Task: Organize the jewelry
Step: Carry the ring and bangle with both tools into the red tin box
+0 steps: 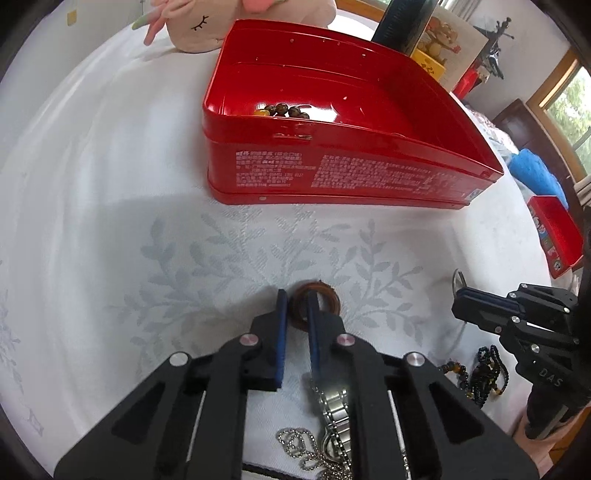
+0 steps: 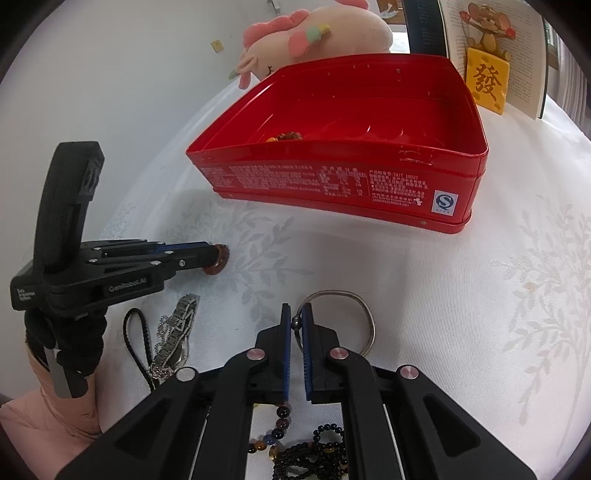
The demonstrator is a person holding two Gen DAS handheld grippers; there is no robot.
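An open red tin (image 1: 332, 166) (image 2: 332, 184) stands on the white tablecloth with a brown bead bracelet (image 1: 282, 110) (image 2: 288, 136) inside. My left gripper (image 1: 297, 301) (image 2: 218, 258) is shut on a brown ring (image 1: 325, 291) (image 2: 220, 258), one finger through its hole, low over the cloth. My right gripper (image 2: 295, 314) (image 1: 460, 293) is shut on a silver bangle (image 2: 354, 299) (image 1: 457, 280) at its ball end. A metal watch (image 1: 334, 417) (image 2: 181, 328), a silver chain (image 1: 306, 450) (image 2: 162, 332) and dark bead bracelets (image 2: 306, 450) (image 1: 484, 373) lie near me.
A pink plush toy (image 2: 314, 37) (image 1: 192, 22) and a book with a mouse card (image 2: 487, 55) stand behind the tin. A black cord (image 2: 136, 343) lies by the watch. A second red box (image 1: 554, 236) sits at the table's right edge.
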